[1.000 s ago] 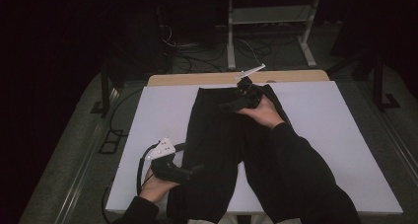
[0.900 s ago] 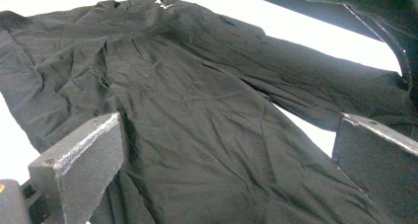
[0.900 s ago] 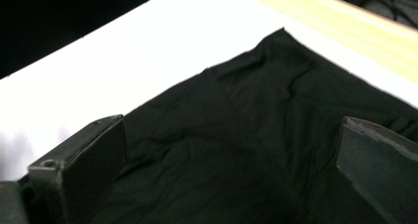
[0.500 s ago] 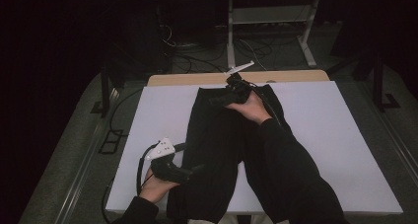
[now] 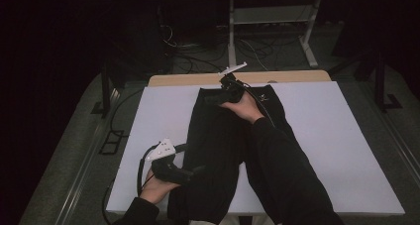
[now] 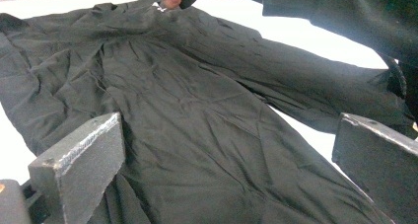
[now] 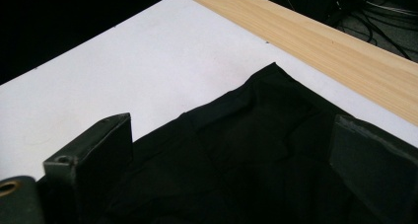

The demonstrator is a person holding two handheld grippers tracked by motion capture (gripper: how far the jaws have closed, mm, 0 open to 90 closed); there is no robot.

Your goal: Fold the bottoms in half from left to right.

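A: High view: black trousers (image 5: 225,150) flat down the middle of the white surface (image 5: 341,150), far end near the wooden strip (image 5: 292,77).
B: Right hand-held gripper (image 5: 210,99)?
A: Over the far left corner of the trousers, jaws apart, nothing clamped.
B: Left hand-held gripper (image 5: 198,169)?
A: At the near left edge of the cloth, jaws wide apart above wrinkled fabric, empty.

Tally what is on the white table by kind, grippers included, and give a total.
Black trousers: 1
Handheld grippers: 2, the left gripper and the right gripper, both with jaws apart over the trousers
Total: 3
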